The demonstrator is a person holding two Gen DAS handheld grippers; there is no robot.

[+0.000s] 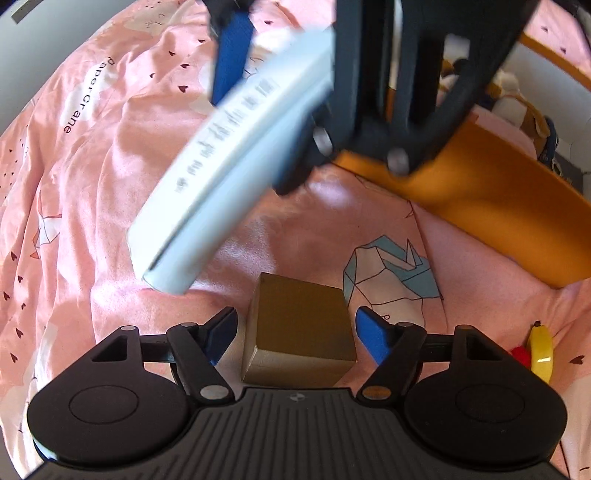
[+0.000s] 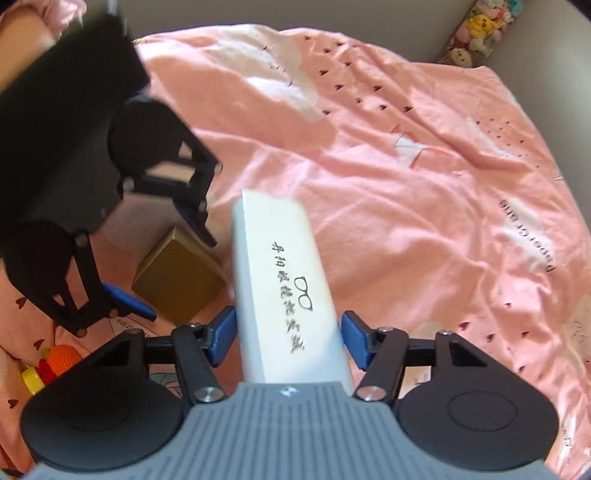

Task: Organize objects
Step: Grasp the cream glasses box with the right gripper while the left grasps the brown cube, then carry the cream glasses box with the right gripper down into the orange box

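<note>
Over a pink bedsheet, the right tool holds a stiff, probably light white glasses case aloft by its long sides, while the left tool, spread wide, straddles an ungripped gold box.

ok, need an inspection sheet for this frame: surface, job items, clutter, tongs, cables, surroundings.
surface: rumpled pink bedsheet with crane and heart print.
job's things: white glasses case, clear of the sheet; gold box resting on the sheet.
clutter: yellow and red toys; orange foam pad.
grippers: right tongs shut on the white glasses case; left tongs open, pads either side of the gold box, not pressing.
cables: nothing seen.
surroundings: grey wall; plush toys in the corner.
</note>
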